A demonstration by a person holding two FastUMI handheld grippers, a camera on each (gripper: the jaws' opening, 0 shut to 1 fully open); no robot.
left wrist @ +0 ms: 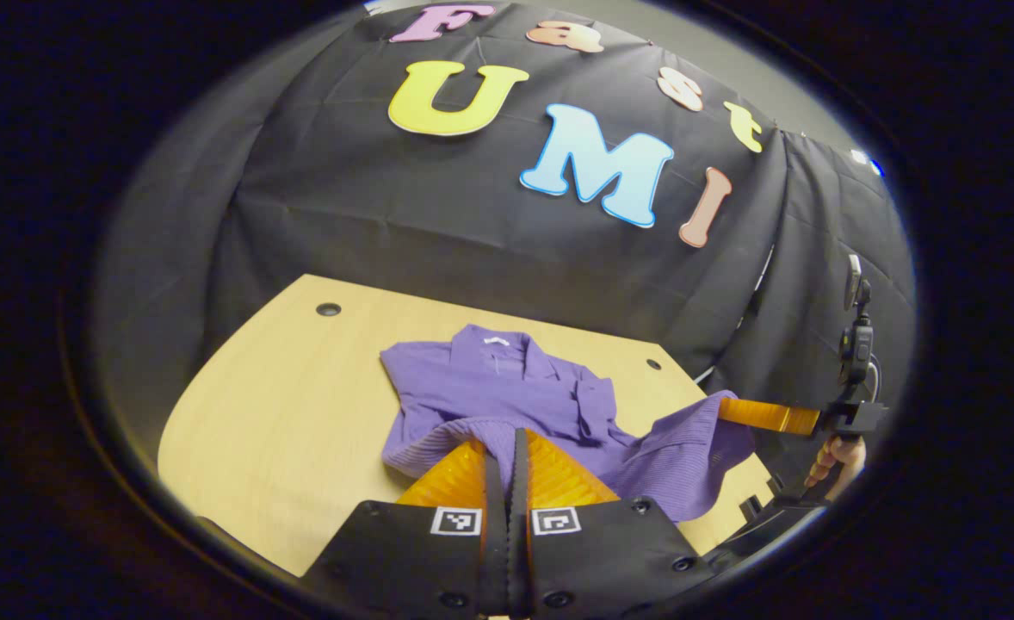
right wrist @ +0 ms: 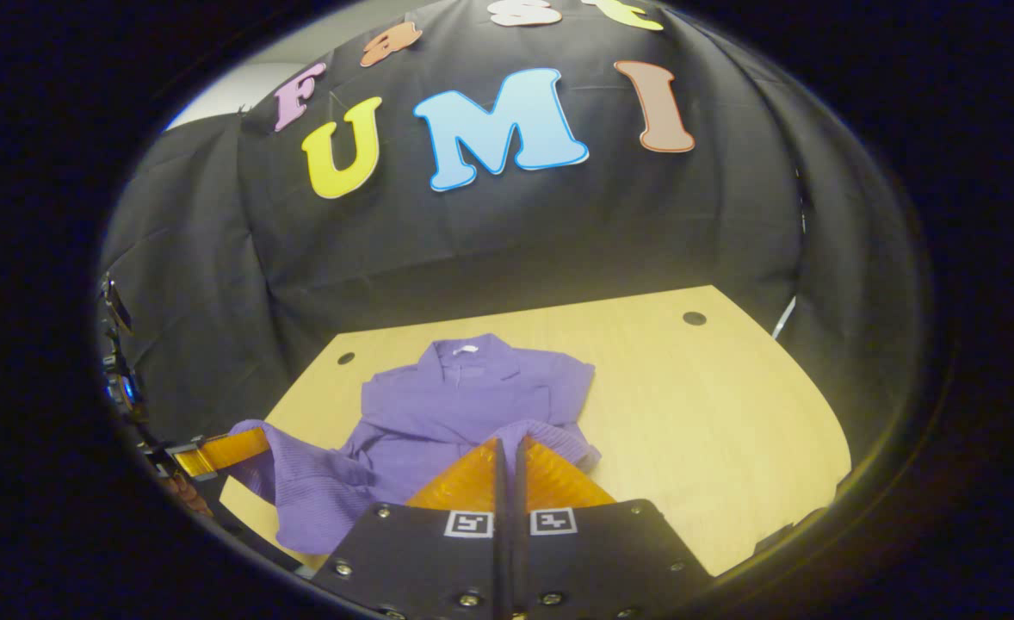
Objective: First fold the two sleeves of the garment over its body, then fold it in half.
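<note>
The purple collared shirt [left wrist: 507, 387] lies on the wooden surface [left wrist: 283, 413], its collar toward the far edge and its hem lifted off the near edge by both grippers. The sleeves look already folded in over the body, so this is probably the half-fold, with the hem to be carried up toward the collar.

The left gripper [left wrist: 507, 448] is closed on one corner of the ribbed hem; its orange fingers are pressed together with cloth draped over their tips. The right gripper [right wrist: 507, 456] is likewise clamped on the other hem corner, the purple fabric bunched right at its fingertips. In the left gripper view the right gripper [left wrist: 735, 410] shows at the right, held by a hand [left wrist: 834, 461], with the hem hanging in a sag between the two grips.

What could go wrong:
- The slack between the two corners may fold under itself as the hem travels forward, leaving a creased, uneven fold.
- If one gripper leads the other, the hem will land skewed against the collar.
- The pinch is at the very edge of the fabric on both sides; a tug could slip a corner free.
- Dragging the shirt could undo the folded sleeves or push the whole garment toward the far edge.
</note>
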